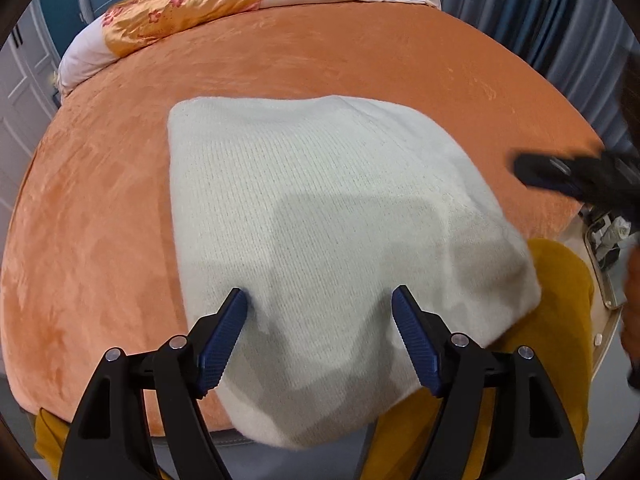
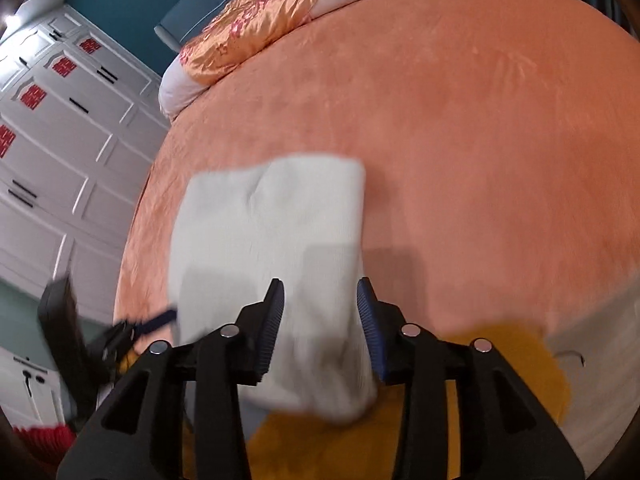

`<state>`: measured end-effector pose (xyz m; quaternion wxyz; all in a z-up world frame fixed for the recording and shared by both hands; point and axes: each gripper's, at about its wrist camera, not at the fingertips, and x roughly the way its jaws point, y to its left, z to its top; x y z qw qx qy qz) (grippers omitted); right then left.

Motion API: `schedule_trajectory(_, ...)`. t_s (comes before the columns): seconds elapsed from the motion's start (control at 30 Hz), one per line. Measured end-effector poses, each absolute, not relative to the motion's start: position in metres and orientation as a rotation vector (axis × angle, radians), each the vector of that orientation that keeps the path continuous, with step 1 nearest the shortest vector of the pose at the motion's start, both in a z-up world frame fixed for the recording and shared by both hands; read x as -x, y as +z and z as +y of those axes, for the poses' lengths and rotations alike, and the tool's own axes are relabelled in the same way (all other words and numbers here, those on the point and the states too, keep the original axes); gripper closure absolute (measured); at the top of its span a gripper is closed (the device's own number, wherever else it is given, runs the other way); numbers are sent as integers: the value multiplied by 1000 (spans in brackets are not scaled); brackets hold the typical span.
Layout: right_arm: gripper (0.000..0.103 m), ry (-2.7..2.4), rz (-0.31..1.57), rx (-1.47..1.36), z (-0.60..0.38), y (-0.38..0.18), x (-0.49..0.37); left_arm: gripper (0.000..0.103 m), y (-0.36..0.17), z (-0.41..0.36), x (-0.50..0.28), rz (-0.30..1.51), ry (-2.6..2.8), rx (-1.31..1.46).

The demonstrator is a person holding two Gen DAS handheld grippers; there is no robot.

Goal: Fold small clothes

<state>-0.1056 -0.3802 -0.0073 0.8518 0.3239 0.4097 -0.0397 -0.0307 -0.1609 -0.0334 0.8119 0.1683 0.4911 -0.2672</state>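
Both your grippers hang released: left gripper [image 1: 320,300] and right gripper [image 2: 320,292] each straddle the near end of the white knit [image 1: 320,208], which overhangs the orange bed [image 1: 100,220]. Tug it nearer and it may slide off, undoing the fold.

bed [image 1: 120,208]: orange cover | on it: folded white knit [image 1: 320,208], satin quilt [image 1: 192,4]

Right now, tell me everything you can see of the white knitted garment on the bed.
The white knitted garment is a cream, fine-ribbed, fuzzy knit, folded into a rough rectangle. It lies flat on the orange bedspread, with its near end hanging over the bed's edge. The left claw stands open over that end; whether it touches is unclear.
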Motion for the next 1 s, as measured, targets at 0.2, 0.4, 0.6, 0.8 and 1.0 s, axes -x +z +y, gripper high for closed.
schedule_trajectory(0.2,87,-86,955,-659,-380,-32,52,32,-32,-164,32,1047,-548,-363)
schedule_trajectory(0.4,93,-88,847,-589,-374,-1,58,32,-32,-162,28,1053,-545,-337)
schedule_trajectory(0.6,91,-148,932,-614,-378,-28,67,32,-35,-165,32,1042,-542,-371)
schedule_trajectory(0.8,89,-77,924,-495,-343,13,136,30,-35,-161,29,1048,-551,-354)
schedule_trajectory(1.0,90,-155,1130,-403,-310,-53,143,28,-37,-164,32,1047,-561,-362)
